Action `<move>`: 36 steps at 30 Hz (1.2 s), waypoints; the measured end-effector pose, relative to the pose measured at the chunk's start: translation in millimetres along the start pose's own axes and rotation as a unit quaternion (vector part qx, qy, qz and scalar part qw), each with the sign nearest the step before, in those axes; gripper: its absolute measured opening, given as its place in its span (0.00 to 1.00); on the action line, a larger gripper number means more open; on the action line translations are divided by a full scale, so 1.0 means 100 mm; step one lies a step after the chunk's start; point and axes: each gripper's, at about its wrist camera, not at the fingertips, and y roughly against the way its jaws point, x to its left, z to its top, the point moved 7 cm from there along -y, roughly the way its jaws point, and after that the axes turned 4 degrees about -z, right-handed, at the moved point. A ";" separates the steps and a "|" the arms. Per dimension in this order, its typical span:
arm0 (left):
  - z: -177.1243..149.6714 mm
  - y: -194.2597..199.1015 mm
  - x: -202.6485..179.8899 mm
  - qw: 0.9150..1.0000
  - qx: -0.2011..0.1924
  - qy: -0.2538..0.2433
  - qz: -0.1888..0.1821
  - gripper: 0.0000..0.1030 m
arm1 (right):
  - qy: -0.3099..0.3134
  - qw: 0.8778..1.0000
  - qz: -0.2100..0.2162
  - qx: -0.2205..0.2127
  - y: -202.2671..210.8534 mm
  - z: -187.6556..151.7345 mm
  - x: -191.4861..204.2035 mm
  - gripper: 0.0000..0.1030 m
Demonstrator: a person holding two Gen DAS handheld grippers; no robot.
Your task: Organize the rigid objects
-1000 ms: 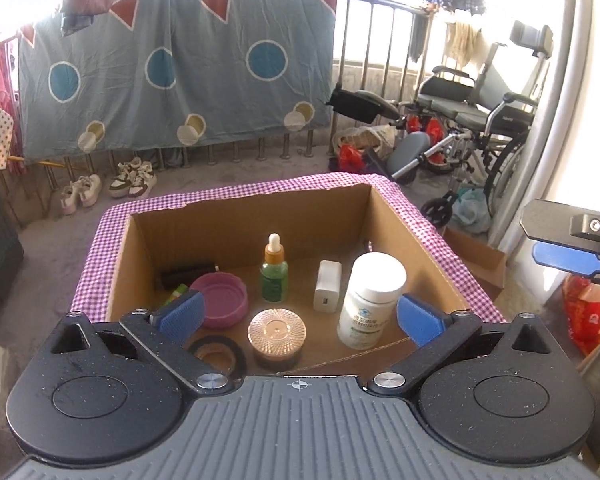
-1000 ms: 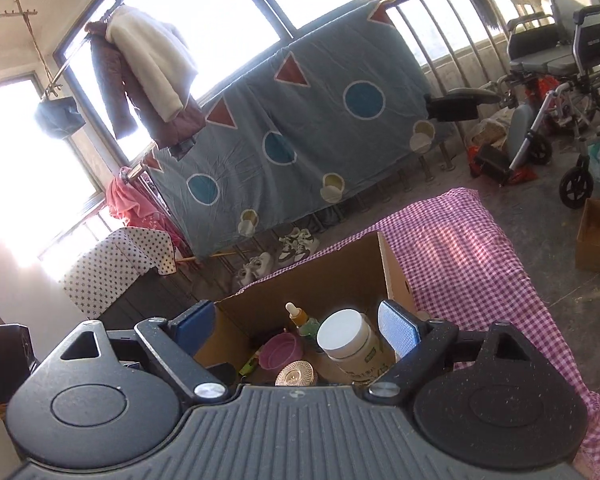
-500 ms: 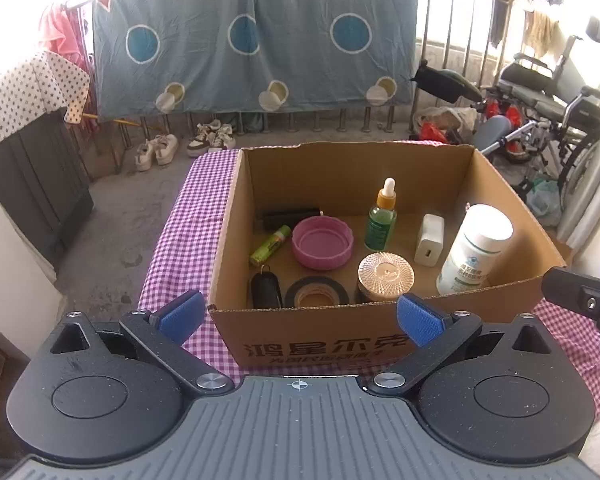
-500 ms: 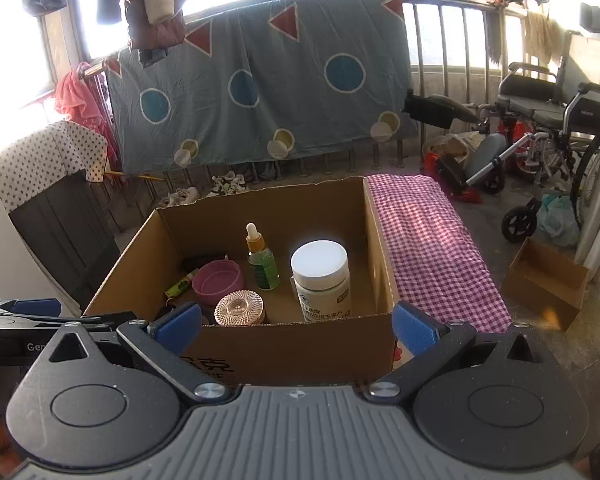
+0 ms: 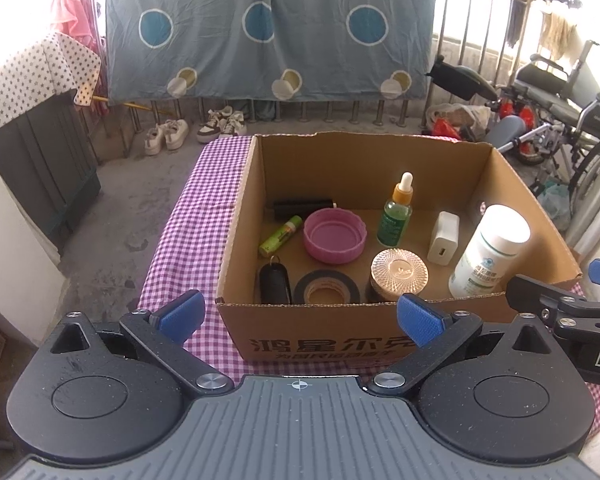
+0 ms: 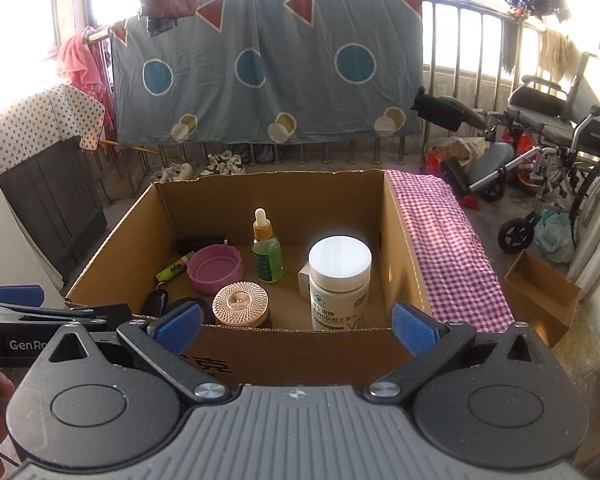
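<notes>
Cardboard box (image 5: 324, 344), open-topped with printed characters on its near wall, sits on a purple gingham cloth (image 5: 188, 232) over the worktop. Inside stand a white cylindrical bottle (image 5: 488, 252) at right, a green dropper bottle (image 5: 396, 216), a ribbed glass-lidded jar (image 5: 398, 274), a pink cap (image 5: 334, 236), and a black tape roll (image 5: 326, 288). Both the left gripper (image 5: 300, 316) and right gripper (image 6: 296, 322) tilt downward before the near wall, jaws wide and empty, the box's contents beyond them.
</notes>
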 end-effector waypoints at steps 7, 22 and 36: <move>0.03 -0.01 -0.02 1.000 -0.003 -0.006 0.008 1.00 | 0.000 1.000 -0.003 0.008 -0.08 -0.01 -0.05 1.00; 0.02 -0.02 -0.04 1.000 0.008 -0.010 0.017 1.00 | -0.010 1.000 -0.003 0.021 -0.13 -0.01 -0.12 1.00; -0.01 -0.02 -0.05 1.000 0.017 -0.008 0.019 1.00 | -0.021 0.999 -0.005 0.038 -0.15 -0.06 -0.12 1.00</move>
